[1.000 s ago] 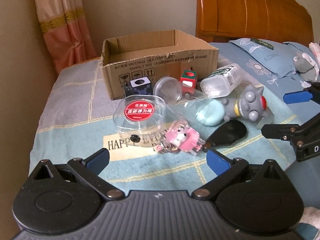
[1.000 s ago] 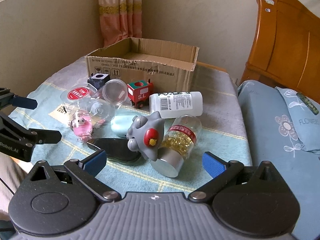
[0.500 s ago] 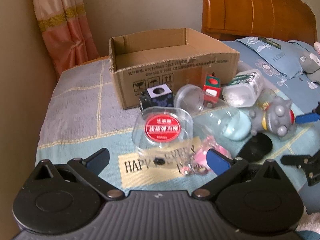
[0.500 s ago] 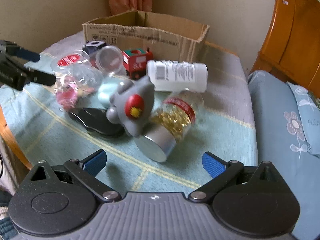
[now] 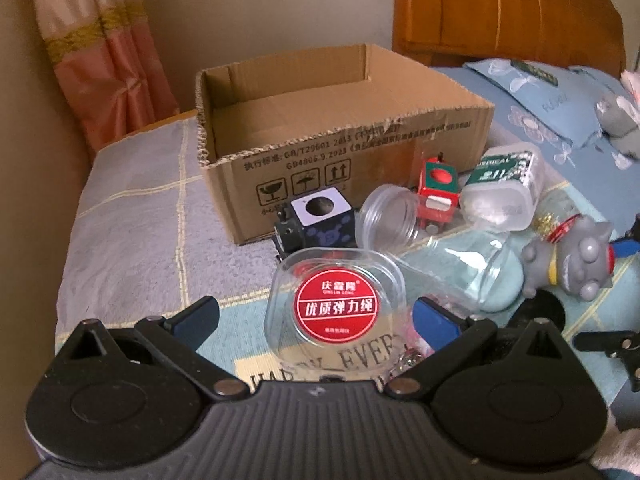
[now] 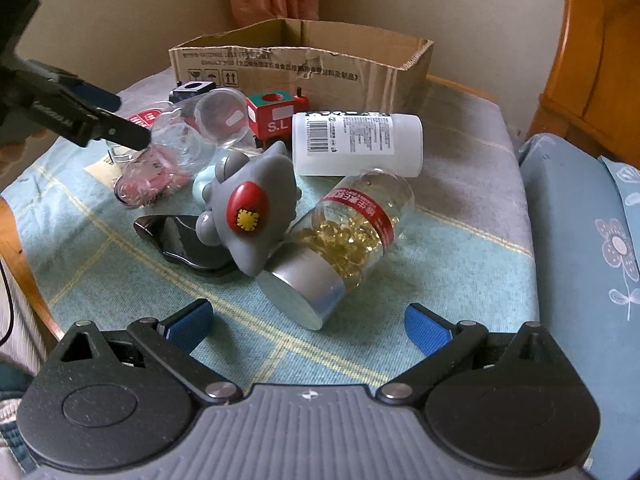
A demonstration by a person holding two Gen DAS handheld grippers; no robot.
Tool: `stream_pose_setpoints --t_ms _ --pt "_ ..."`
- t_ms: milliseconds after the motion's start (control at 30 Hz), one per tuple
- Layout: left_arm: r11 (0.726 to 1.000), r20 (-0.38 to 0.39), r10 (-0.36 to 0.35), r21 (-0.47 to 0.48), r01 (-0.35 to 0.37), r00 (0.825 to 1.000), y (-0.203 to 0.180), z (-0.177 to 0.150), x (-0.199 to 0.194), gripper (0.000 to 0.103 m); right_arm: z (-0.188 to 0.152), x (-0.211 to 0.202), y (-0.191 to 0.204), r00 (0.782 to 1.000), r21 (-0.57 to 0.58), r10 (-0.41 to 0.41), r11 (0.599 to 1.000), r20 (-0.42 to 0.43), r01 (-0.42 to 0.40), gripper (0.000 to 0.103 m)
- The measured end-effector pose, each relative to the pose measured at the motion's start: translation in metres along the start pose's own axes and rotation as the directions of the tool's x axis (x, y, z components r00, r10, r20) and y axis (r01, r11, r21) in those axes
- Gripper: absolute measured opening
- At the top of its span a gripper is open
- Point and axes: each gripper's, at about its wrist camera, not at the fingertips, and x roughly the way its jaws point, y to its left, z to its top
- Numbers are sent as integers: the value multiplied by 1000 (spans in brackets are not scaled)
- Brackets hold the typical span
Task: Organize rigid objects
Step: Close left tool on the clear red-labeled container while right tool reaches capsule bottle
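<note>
Through the left wrist view I am seeing my left tool (image 5: 314,316) standing wide open and gripping nothing, its blue pads flanking a clear rounded plastic case with a round red label (image 5: 336,308), which is lying flat on the table's blue and grey checked cloth (image 5: 132,248). Behind it an open brown cardboard box (image 5: 340,136) is sitting with its long side facing me. Just in front of the box are standing a dark cube with a white top (image 5: 320,220), a clear round jar (image 5: 390,216) tipped on its side, and a small red toy train (image 5: 438,184). A grey rubber animal toy (image 5: 572,256) is lying at the right. Compared with a second ago, this tool is sitting closer to the case and the box is looming larger.

In the right wrist view, my right tool (image 6: 308,326) is also gaping wide and empty. Directly ahead, a clear bottle of yellow capsules with a silver cap (image 6: 344,236) is lying on its side, long axis running diagonally, cap pointing toward me and leftward. A white labelled bottle (image 6: 356,144) is lying crosswise beyond it. Only this view is showing the capsule bottle whole, and a glossy black oval object (image 6: 180,244) under the grey toy. The bottle is appearing nearer than a second ago.
</note>
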Motion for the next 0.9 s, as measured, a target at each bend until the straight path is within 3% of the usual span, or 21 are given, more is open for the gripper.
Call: stream_pose_setpoints --t_ms 167,333,500,567,733,900 --pt "999 -30 -11 43 12 999 -2 1 16 102 -1 1 -4 999 -46 39 998 23 -38 103" --pt "999 -60 -27 26 29 998 1 -3 27 99 0 2 -14 994 -118 105 988 37 -100 103" --pt "998 -51 -58 -17 57 997 5 -6 29 84 2 2 -18 992 -137 120 984 25 -116 103" --pt "998 -39 -65 -14 64 997 5 -6 27 74 3 2 -18 993 -137 118 984 16 -115 103" --pt "999 -43 -31 -46 29 999 8 -11 22 74 8 -2 -22 992 -123 128 984 -6 -128 103" --pt "992 -47 22 -122 -28 999 22 -29 9 74 20 -20 -37 981 -131 196 972 12 -193 103"
